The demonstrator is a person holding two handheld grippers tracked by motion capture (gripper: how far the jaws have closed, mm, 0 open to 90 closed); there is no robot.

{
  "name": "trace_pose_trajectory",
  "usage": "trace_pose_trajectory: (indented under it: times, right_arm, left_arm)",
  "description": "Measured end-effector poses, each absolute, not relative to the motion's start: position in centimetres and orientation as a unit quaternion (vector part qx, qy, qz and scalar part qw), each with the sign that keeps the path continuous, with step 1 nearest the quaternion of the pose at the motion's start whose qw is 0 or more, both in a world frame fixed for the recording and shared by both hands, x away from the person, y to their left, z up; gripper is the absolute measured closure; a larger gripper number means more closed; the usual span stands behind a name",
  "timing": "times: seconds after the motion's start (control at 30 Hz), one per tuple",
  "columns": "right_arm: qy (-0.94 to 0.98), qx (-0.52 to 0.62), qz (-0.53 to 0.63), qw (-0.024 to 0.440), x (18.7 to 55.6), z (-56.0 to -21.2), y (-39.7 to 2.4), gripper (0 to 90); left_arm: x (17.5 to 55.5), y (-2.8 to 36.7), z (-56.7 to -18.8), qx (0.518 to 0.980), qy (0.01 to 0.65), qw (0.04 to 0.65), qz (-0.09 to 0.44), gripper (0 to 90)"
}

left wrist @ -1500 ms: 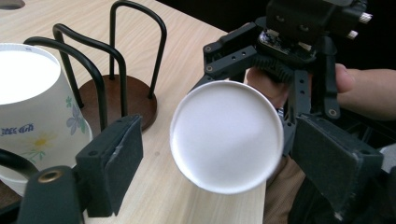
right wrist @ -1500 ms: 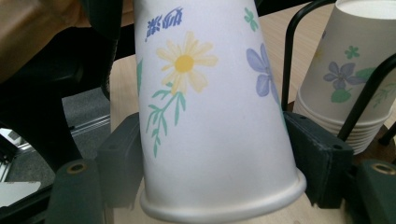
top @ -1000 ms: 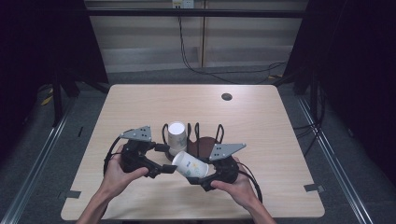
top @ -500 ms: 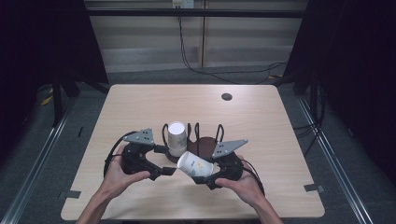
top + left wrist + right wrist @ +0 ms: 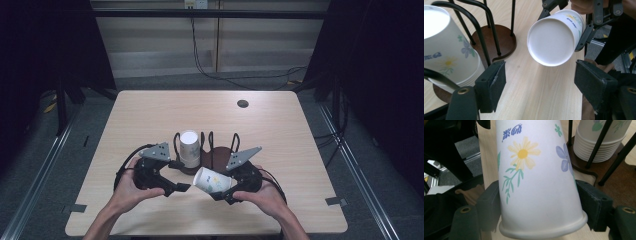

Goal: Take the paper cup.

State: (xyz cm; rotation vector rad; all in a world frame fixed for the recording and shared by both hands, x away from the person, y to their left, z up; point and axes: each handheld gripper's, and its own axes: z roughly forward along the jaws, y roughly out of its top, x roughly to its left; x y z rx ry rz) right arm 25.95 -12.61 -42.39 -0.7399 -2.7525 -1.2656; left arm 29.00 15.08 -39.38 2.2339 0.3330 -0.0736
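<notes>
Clearly the paper cup (image 5: 212, 181) lies on its side off the table (image 5: 150, 115), pinched near its rim by the right gripper (image 5: 541, 212); its base points into the gap between the left gripper's (image 5: 539, 82) fingers, which have just been narrowing but remain clear of it. Risk: squeezing thin walls may buckle it, or a mistimed handover could drop it beside the cup rack (image 5: 210, 150).

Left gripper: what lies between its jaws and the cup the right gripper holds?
Nothing but bare table in the left gripper view: the left gripper faces the cup base across an open gap.
</notes>
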Motion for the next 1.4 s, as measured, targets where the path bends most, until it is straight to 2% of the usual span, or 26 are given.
trace_pose_trajectory:
  times: [0.37, 0.63, 1.0, 1.1, 1.4]
  right_arm:
    - [-0.899, -0.231, -0.371, 0.011, 26.0, -41.9, -12.9, 27.3]
    - [-0.921, -0.204, -0.332, 0.003, 25.5, -42.0, -12.0, 27.5]
    - [-0.937, -0.191, -0.293, 0.006, 25.3, -42.6, -11.0, 27.6]
    - [-0.938, -0.188, -0.291, 0.003, 25.3, -42.6, -10.8, 27.6]
    - [-0.943, -0.175, -0.283, 0.007, 25.1, -42.9, -10.1, 27.7]
  left_arm:
    - [28.5, 14.1, -39.7, 0.904, 0.108, 0.413, -0.025, 22.8]
    - [28.2, 13.2, -40.5, 0.920, 0.102, 0.379, -0.027, 20.7]
    - [27.8, 12.4, -41.3, 0.932, 0.085, 0.350, -0.034, 20.9]
    - [27.5, 12.1, -41.5, 0.935, 0.079, 0.345, -0.034, 24.2]
    - [27.2, 11.2, -42.1, 0.946, 0.073, 0.315, -0.037, 20.2]
